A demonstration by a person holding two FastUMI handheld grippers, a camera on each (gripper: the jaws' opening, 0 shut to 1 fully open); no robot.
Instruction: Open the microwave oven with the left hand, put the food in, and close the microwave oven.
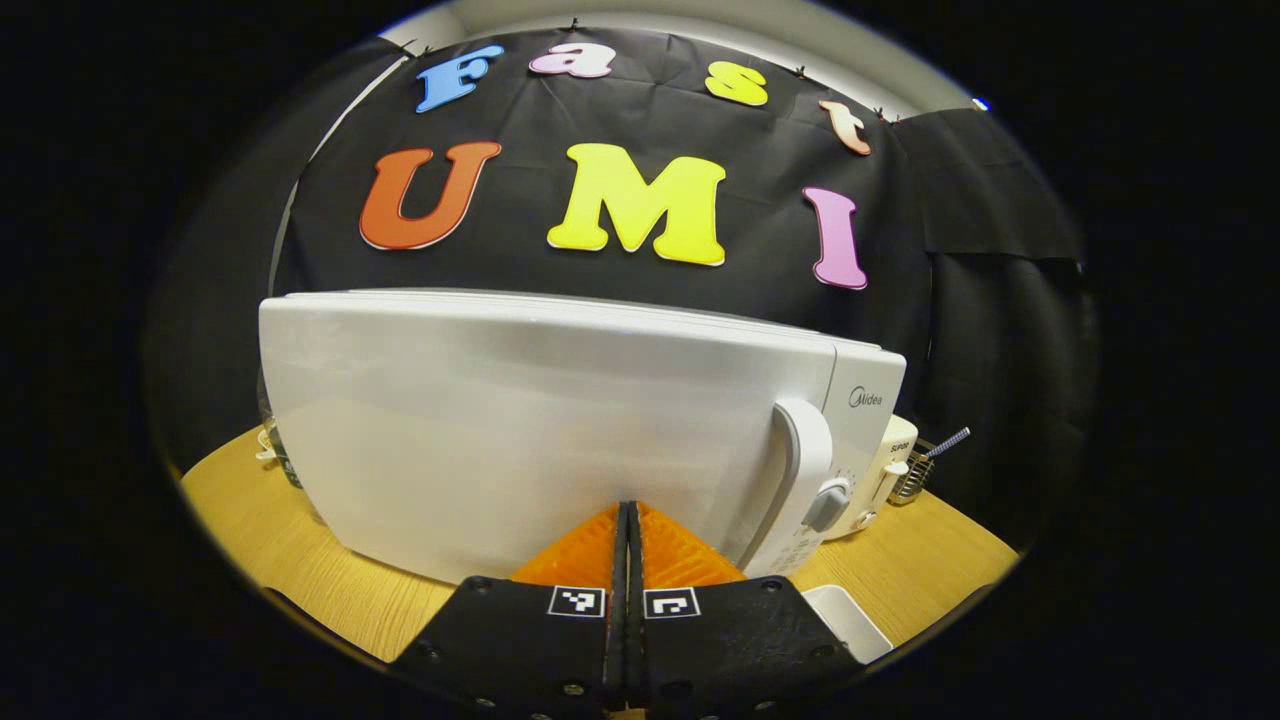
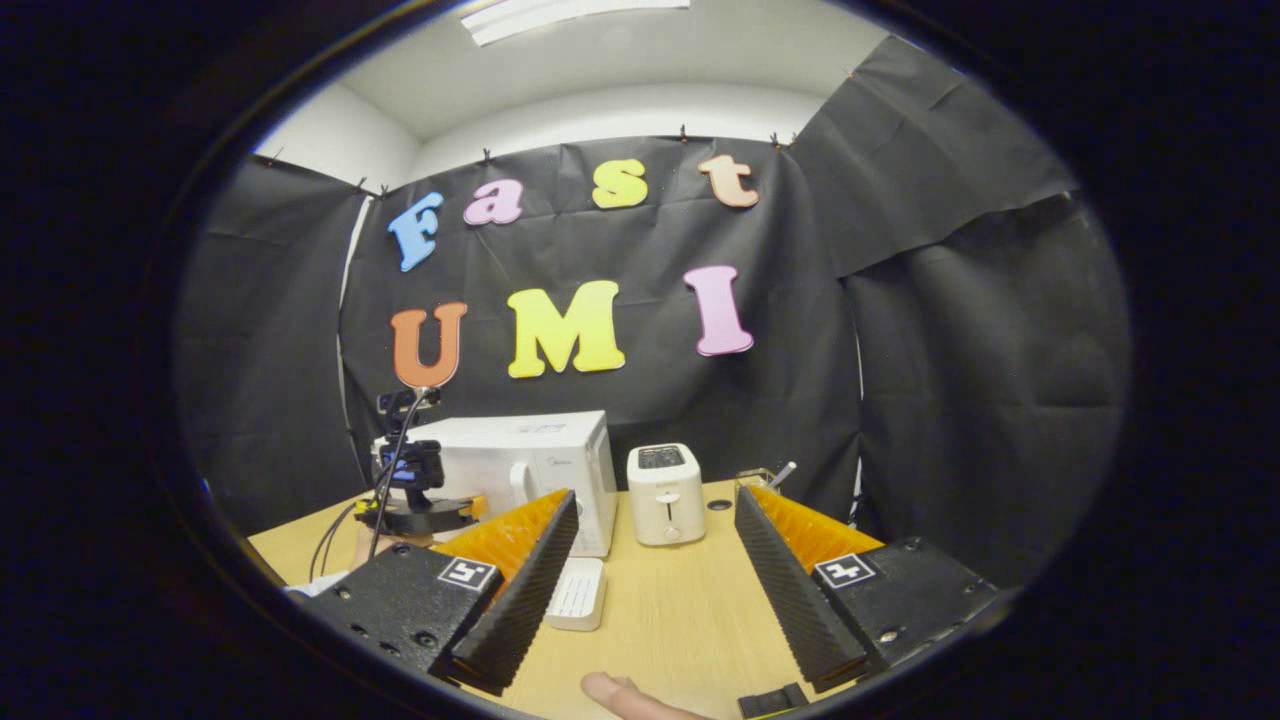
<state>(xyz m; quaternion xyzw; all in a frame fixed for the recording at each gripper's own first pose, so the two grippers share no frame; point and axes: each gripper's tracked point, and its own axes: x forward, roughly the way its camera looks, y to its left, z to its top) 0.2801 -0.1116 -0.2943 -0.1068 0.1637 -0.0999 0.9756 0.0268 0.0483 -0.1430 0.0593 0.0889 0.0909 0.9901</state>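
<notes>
Microwave shut, left claw pressed against the door

Left gripper view: microwave (image 1: 560, 430) looms close, white, its door closed and its handle (image 1: 800, 480) upright near the right edge. "Midea" is printed on the control panel above a grey knob (image 1: 828, 505). The left gripper (image 1: 627, 540) has its fingers pressed together, nothing between them, with the tips at or just short of the lower door; whether they touch it I cannot tell. Each finger carries a square black-and-white marker. Behind the microwave's right corner stands a white toaster (image 1: 893, 470) with partly readable lettering that starts "SUPO", and beside it a wire rack (image 1: 915, 480) with a striped stick poking out. A white tray (image 1: 850, 620) lies on the wooden table (image 1: 300, 540) just right of the gripper.

Right gripper view: the right gripper (image 2: 655, 590) is spread wide and holds nothing, well back from the appliances. From here the microwave (image 2: 530, 470) is small and far, door closed, with the other gripper's body and cables in front of its left side. The toaster (image 2: 665, 495) stands just right of it, top slots visible. A white ribbed tray (image 2: 578, 592) lies on the table (image 2: 670, 620) before the microwave. A fingertip (image 2: 620, 695) shows at the bottom edge.
</notes>
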